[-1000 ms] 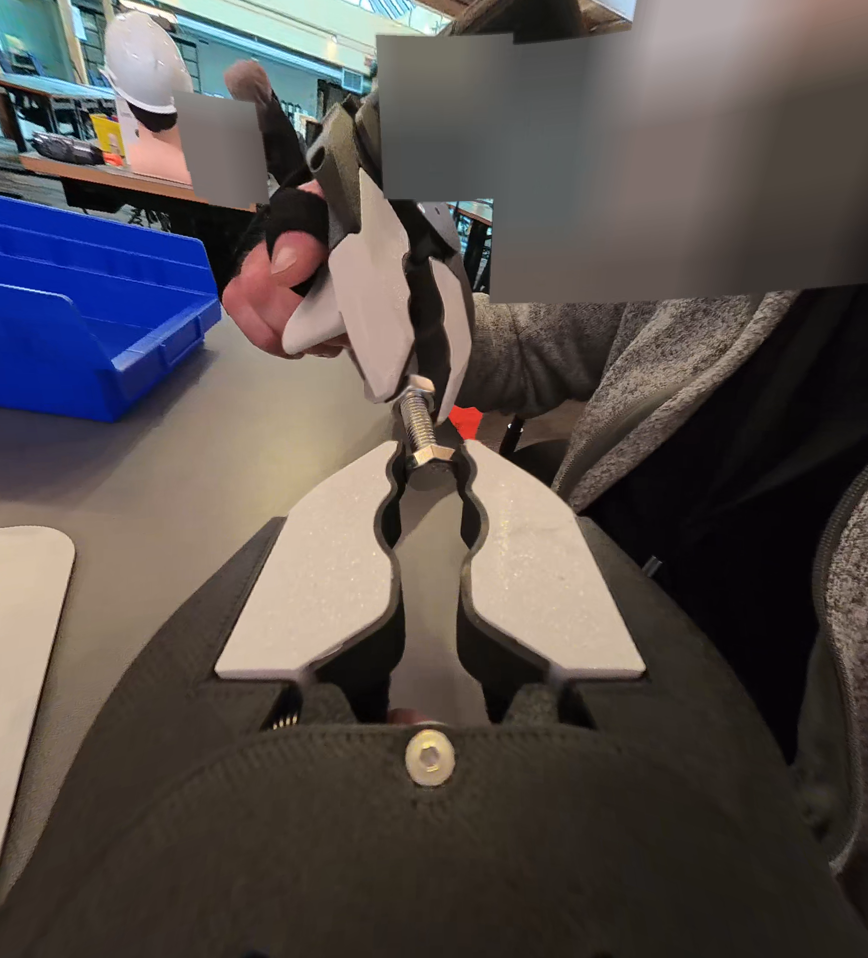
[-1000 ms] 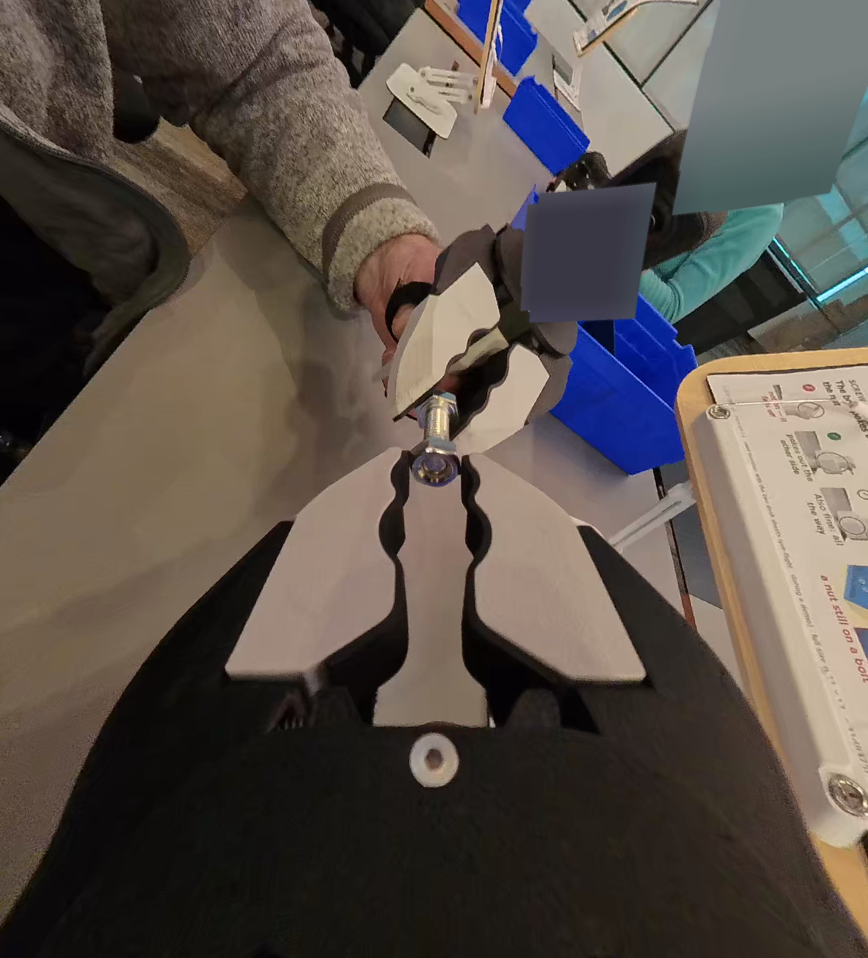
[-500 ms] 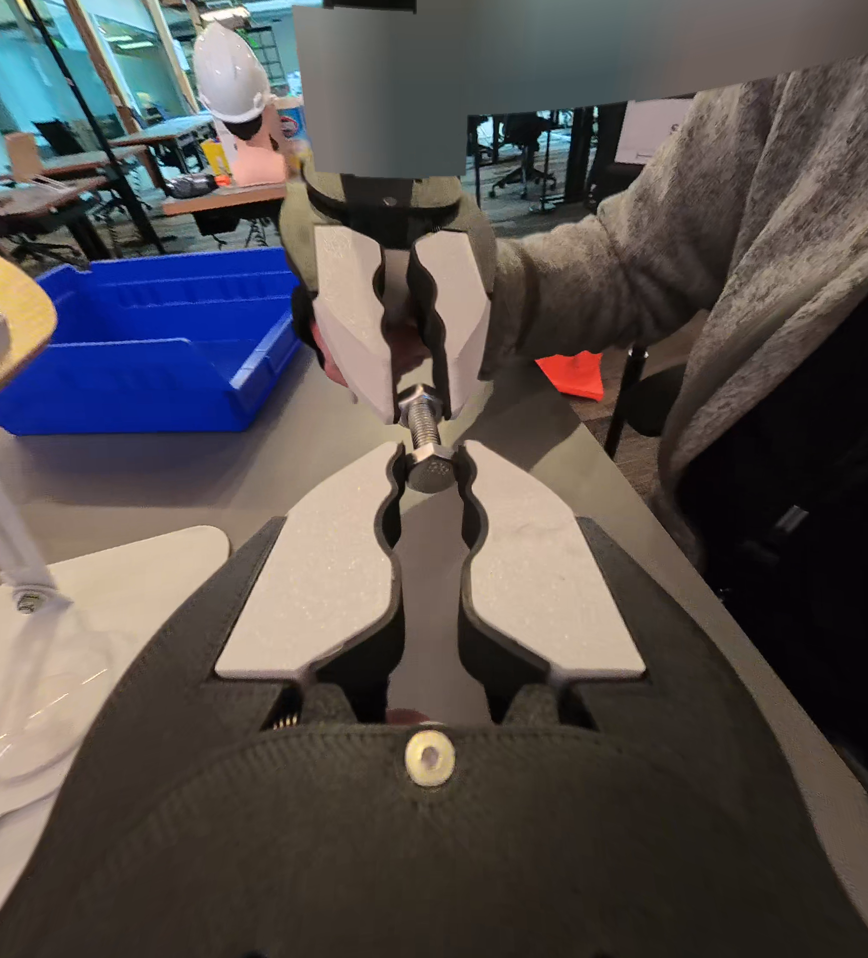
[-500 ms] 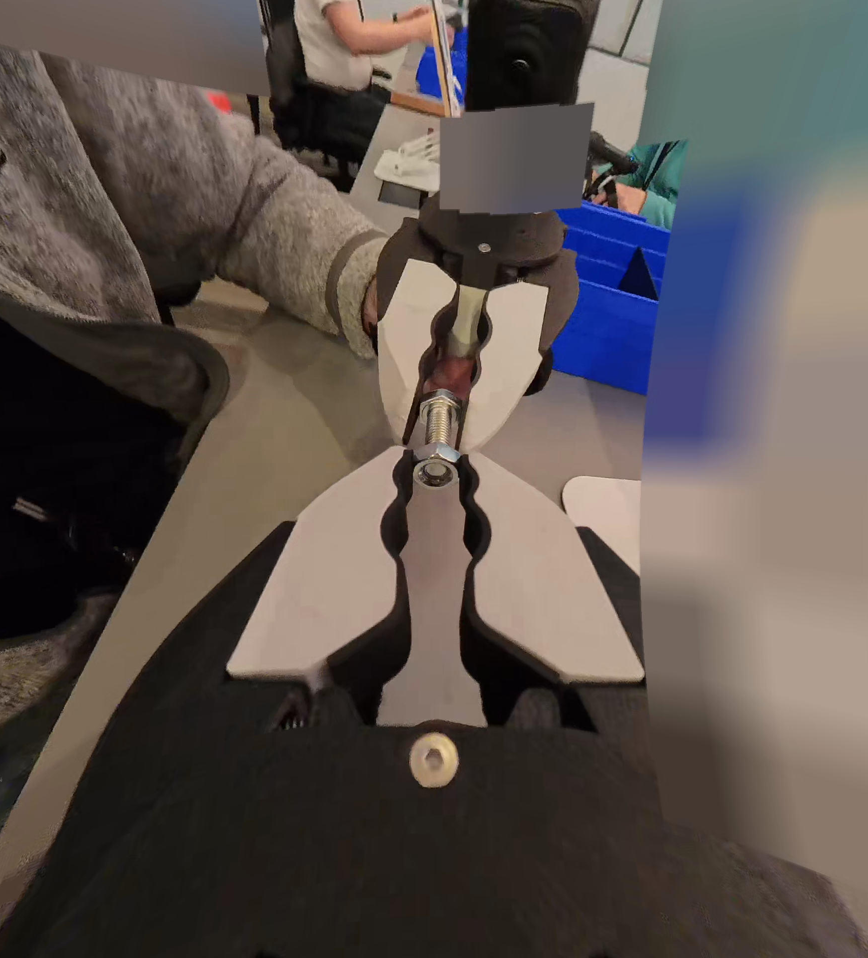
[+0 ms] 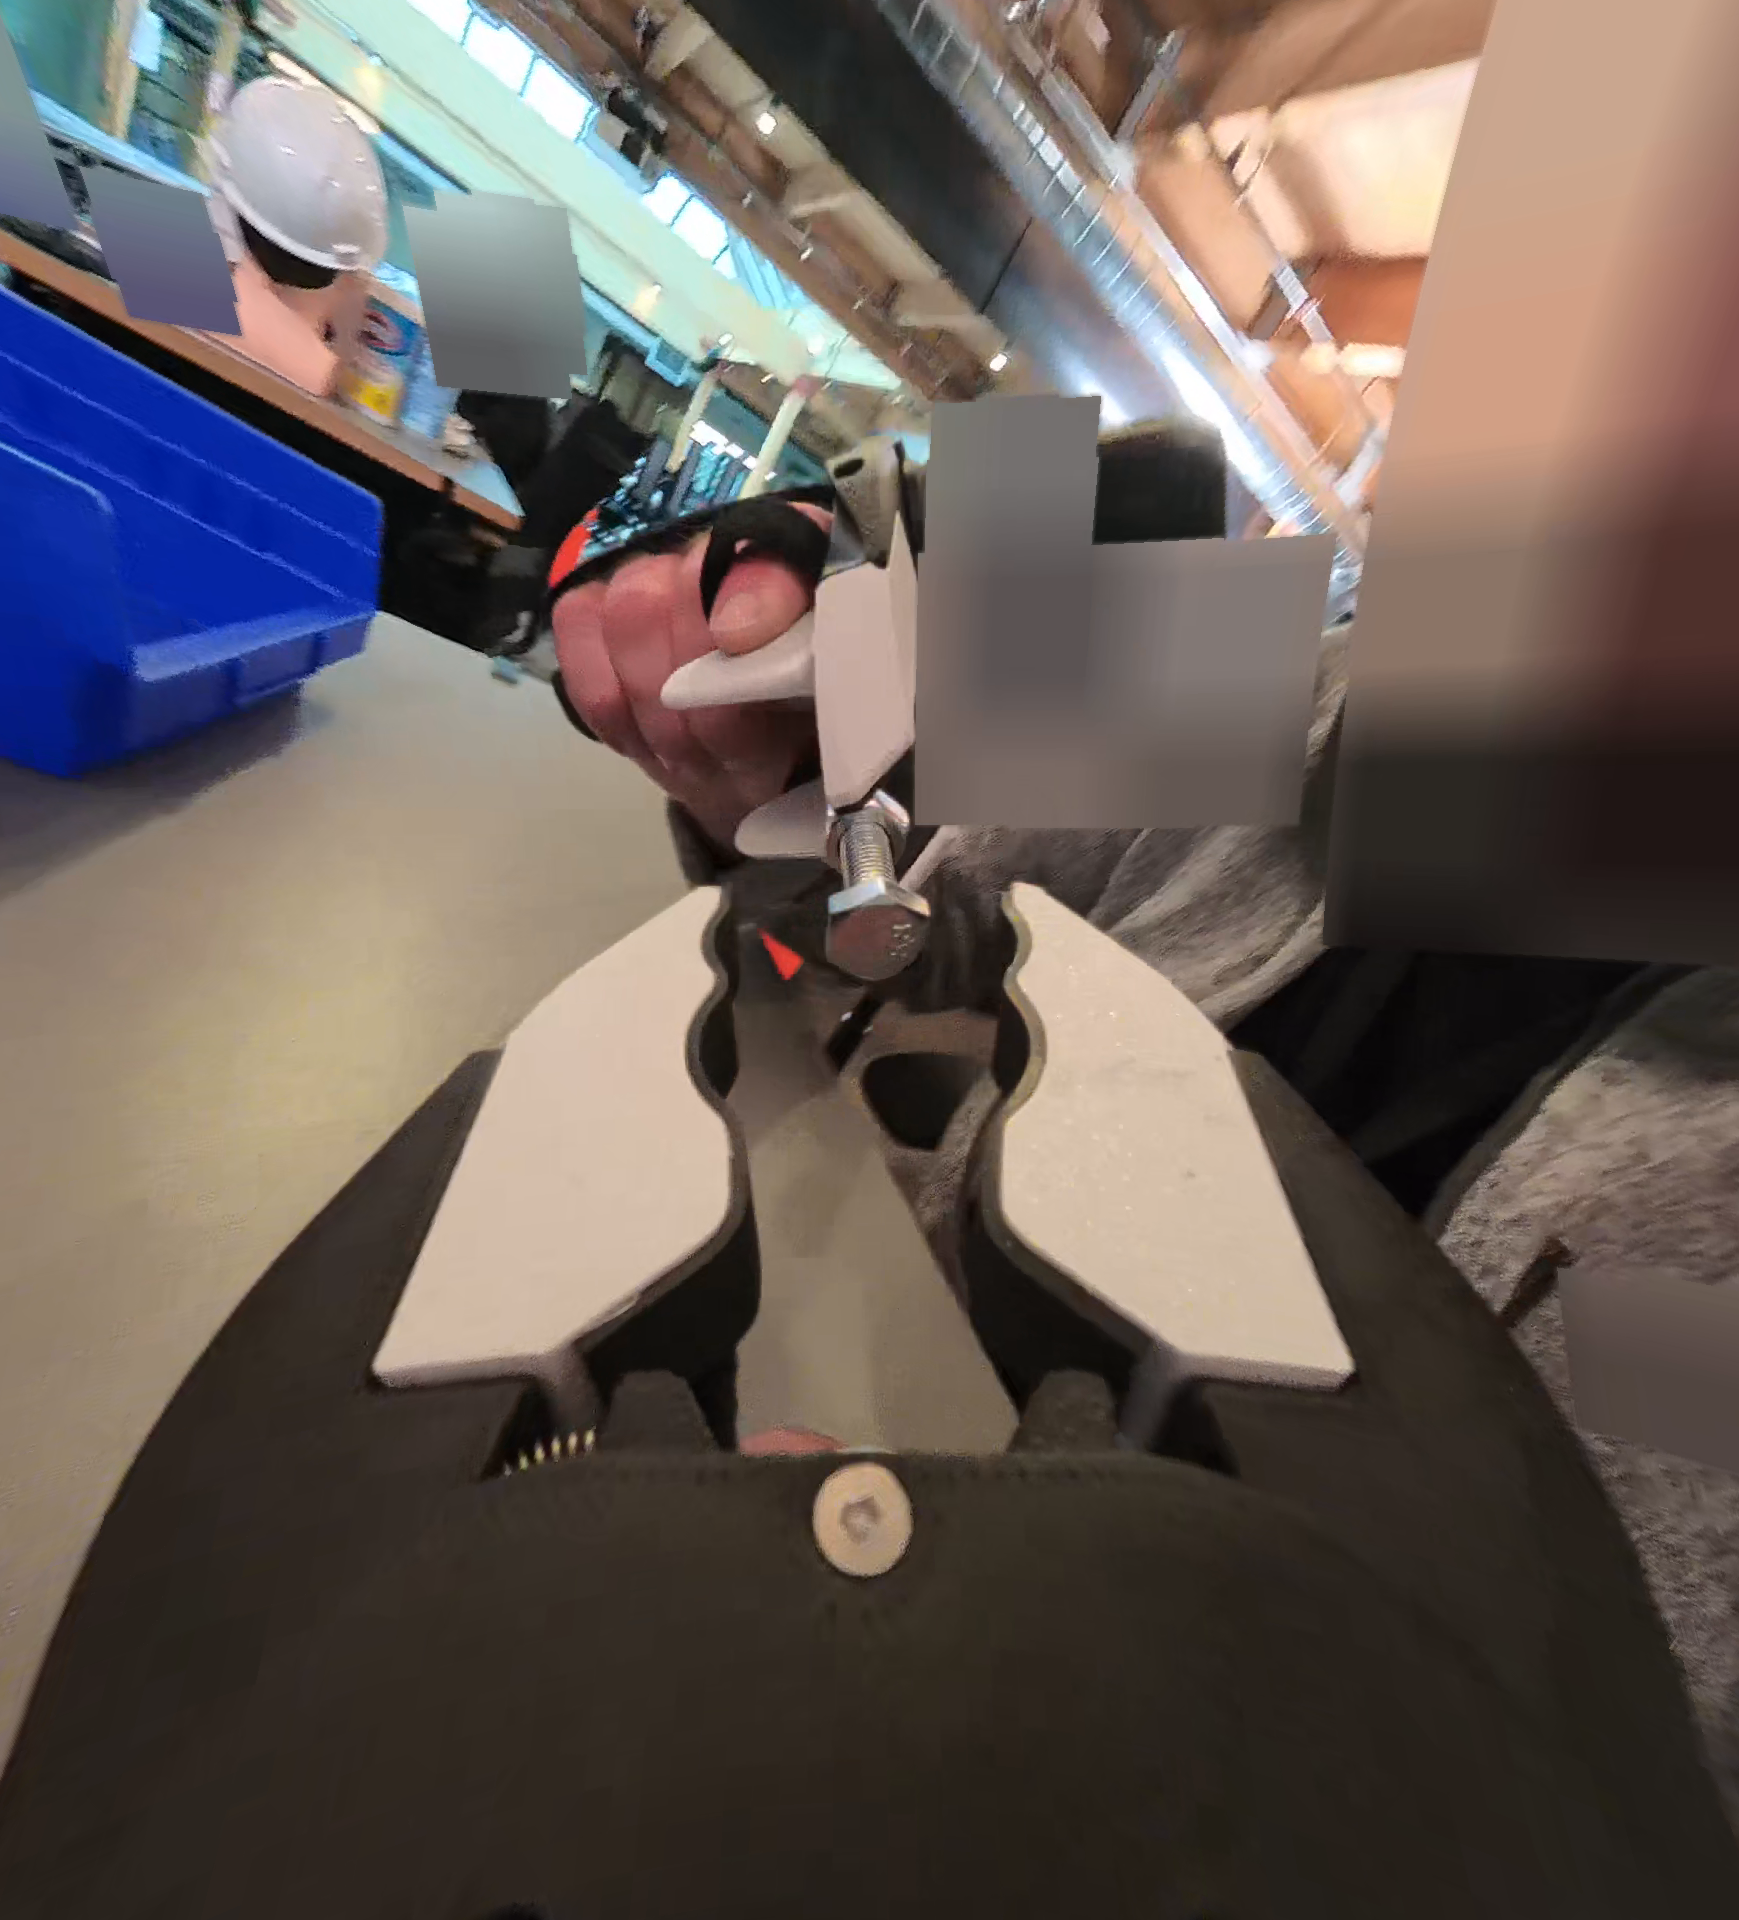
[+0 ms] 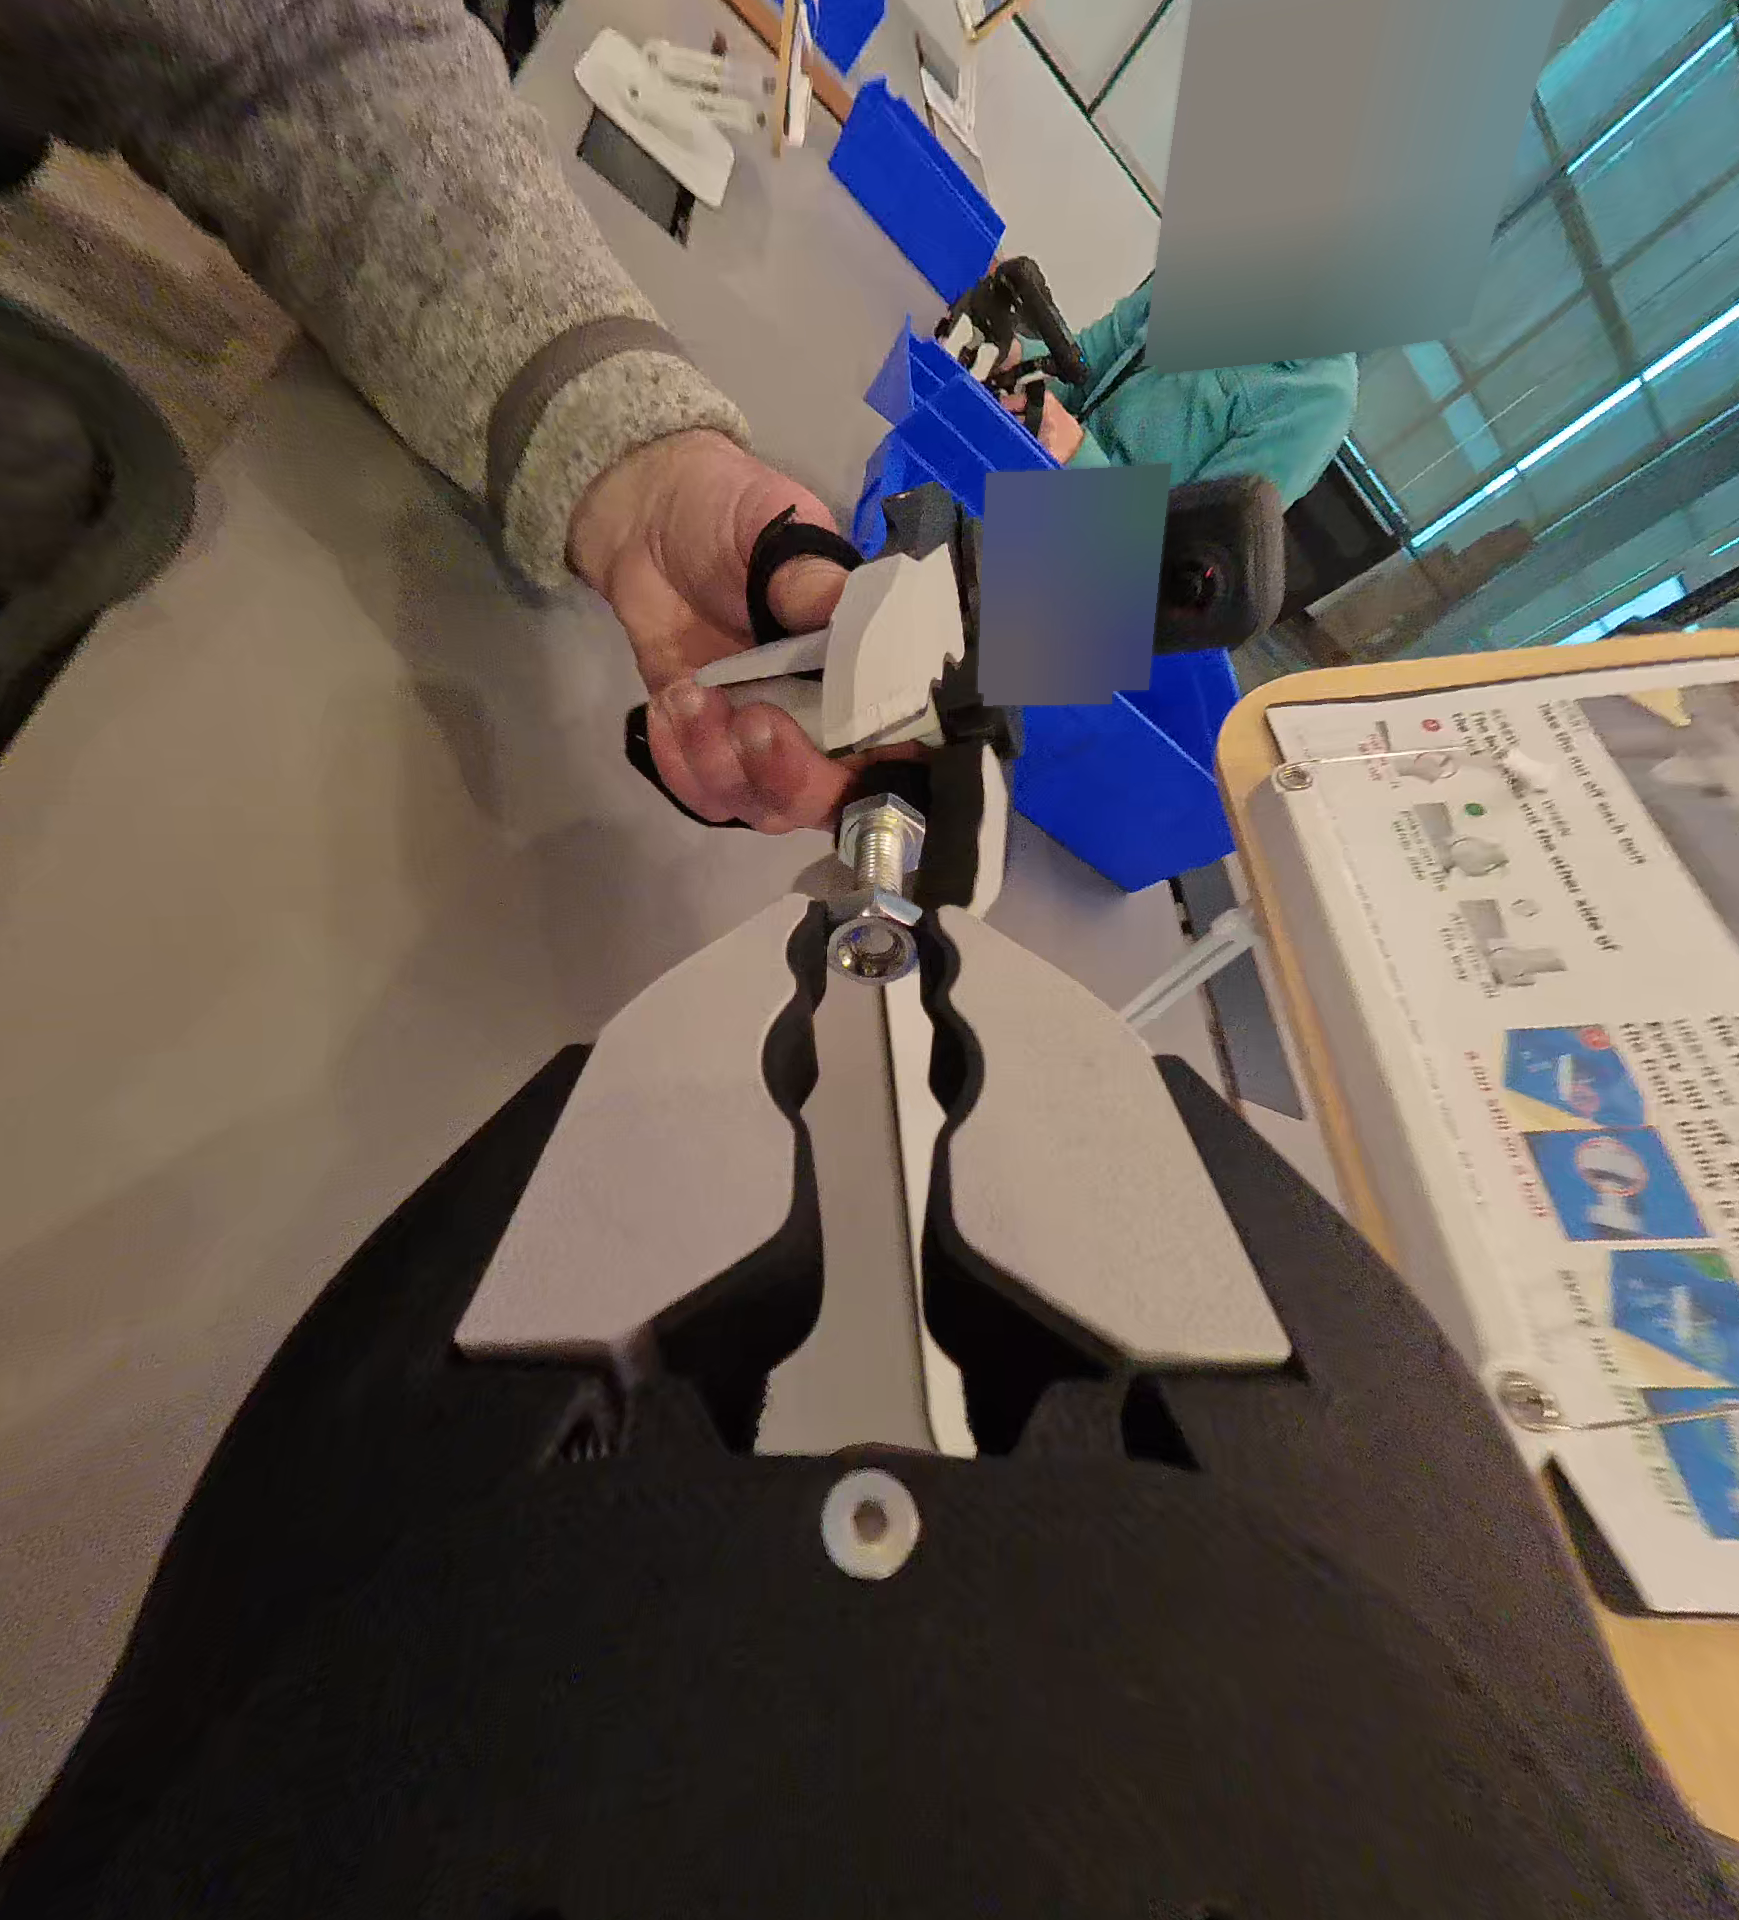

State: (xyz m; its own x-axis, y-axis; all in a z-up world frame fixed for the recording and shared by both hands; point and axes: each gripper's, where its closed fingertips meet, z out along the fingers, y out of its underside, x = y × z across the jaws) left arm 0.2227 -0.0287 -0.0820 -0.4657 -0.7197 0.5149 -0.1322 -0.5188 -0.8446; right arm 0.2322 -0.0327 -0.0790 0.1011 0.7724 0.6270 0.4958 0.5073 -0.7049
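Left wrist view: the left gripper [image 5: 870, 925] stands wide open, its two pads clear of the bolt [image 5: 870, 883] between them. The bolt's hex head [image 5: 877, 933] hangs in the gap, touching neither pad. The bolt is steel, so likely stiff, dense for its size and slick on the shank; the flats of the head look like the surest place to take hold. The far end sits in the right gripper [image 5: 860, 800], held in a hand [image 5: 678, 675]. A blue bin [image 5: 117, 582] stands on the table [image 5: 221, 1039] toward its far left edge.

Right wrist view: the right gripper [image 6: 875, 940] is nearly closed, both pads pressed on the nut [image 6: 875, 935] at the near end of the bolt [image 6: 880, 857]. The bolt points away, its head [image 6: 884, 821] beside the left gripper's black pad [image 6: 953, 831]. An instruction board [image 6: 1571, 1039] lies near the right edge.
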